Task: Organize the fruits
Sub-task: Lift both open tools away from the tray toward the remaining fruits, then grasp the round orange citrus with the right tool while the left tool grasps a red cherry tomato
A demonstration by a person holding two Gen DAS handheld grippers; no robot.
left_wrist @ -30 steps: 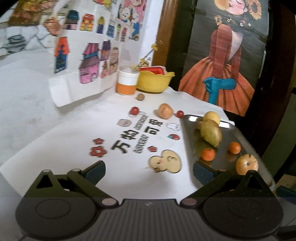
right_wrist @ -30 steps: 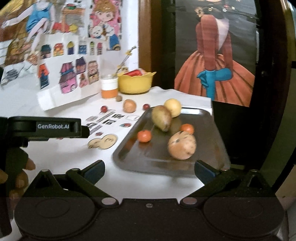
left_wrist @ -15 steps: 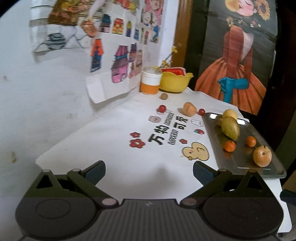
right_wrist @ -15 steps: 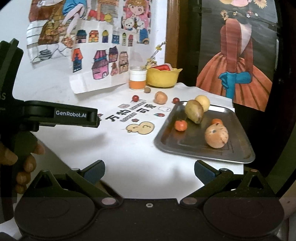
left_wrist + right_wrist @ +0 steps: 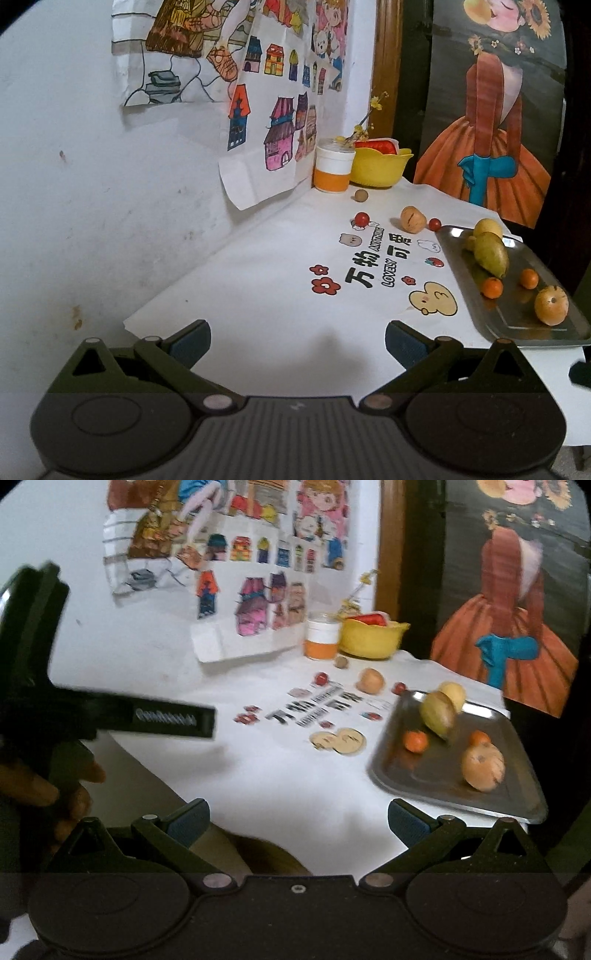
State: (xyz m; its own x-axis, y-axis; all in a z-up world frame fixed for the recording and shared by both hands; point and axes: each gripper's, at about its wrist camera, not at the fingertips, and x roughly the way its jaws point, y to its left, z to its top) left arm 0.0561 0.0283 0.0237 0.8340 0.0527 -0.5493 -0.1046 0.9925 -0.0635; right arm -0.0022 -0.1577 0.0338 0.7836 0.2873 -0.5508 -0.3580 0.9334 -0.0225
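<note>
Bare tablecloth point(image 5: 280, 295) before tray point(image 5: 517, 325)

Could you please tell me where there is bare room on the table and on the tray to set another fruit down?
The white table is bare between the wall and the printed flowers, nearest the left hand-held gripper. On the tray, the near end in front of the apple is free. Its far end is crowded by the pear and lemon.

Left tool point(image 5: 297, 341) and right tool point(image 5: 298, 821) both empty, fingers wide apart.
</note>
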